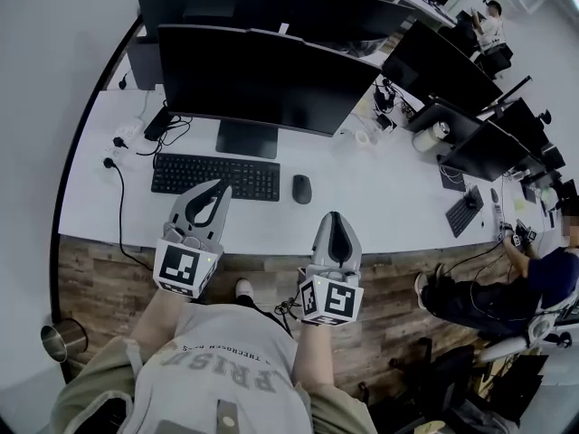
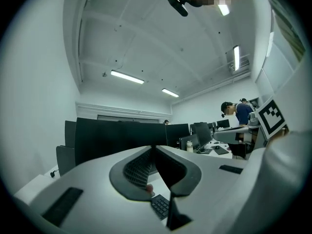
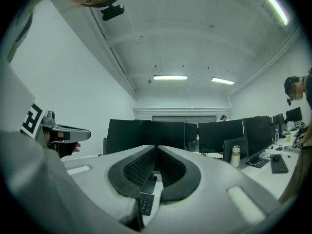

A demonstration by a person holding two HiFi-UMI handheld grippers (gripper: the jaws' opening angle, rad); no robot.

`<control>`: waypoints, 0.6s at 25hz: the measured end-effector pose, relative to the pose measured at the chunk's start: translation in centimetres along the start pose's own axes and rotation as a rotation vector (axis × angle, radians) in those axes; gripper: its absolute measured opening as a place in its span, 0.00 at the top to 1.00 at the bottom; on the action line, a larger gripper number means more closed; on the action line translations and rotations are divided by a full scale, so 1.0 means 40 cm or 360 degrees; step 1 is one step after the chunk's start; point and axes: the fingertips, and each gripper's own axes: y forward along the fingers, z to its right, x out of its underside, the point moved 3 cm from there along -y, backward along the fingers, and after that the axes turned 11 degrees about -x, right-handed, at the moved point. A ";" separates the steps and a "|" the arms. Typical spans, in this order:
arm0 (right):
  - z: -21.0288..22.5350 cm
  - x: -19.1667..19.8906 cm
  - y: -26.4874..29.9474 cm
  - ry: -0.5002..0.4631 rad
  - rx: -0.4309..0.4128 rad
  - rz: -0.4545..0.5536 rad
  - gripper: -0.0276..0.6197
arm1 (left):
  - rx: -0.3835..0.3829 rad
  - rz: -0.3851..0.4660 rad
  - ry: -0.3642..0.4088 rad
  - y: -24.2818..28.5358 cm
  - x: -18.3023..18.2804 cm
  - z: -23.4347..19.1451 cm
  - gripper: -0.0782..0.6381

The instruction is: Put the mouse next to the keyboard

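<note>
A wide black monitor (image 1: 262, 80) is standing on the white desk (image 1: 380, 202) straight ahead of both grippers, its stand just beyond the keyboard (image 1: 215, 176). More monitors are lining the desk off to the right of the right gripper (image 1: 335, 220), with a pale bottle (image 1: 436, 132) among them and a seated person (image 1: 507, 287) at the far right. Black cables (image 1: 122, 197) are trailing off the desk's edge to the left of the left gripper (image 1: 220, 190), and a metal cup (image 1: 63, 340) is sitting on the wooden floor (image 1: 99, 274) behind and to the left of it. Nothing is lying between either gripper and the mouse (image 1: 301, 189).

The person is holding both grippers side by side at the desk's near edge, each pointing forward toward the monitor, the marker cubes nearest the body. The left gripper's tips are showing over the keyboard's near edge; whether they are touching it cannot be told. The right gripper is sitting short of the desk items. Both pairs of jaws are pressed together with nothing between them.

The mouse is a small dark oval, lying flat on the desk ahead and slightly left of the right gripper, apart from it, and just beside the keyboard's right end with a narrow gap.
</note>
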 end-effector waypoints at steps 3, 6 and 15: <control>-0.008 -0.006 -0.007 -0.0011 -0.0008 0.0007 0.95 | -0.0019 -0.0011 0.0013 -0.009 0.007 -0.001 0.87; -0.017 -0.018 -0.011 -0.0029 -0.0025 0.0027 0.95 | -0.0016 0.0007 0.0001 -0.014 0.000 0.004 0.88; -0.029 -0.060 -0.014 -0.0043 -0.0047 0.0091 0.95 | -0.0014 0.0085 0.0023 -0.024 -0.031 0.009 0.88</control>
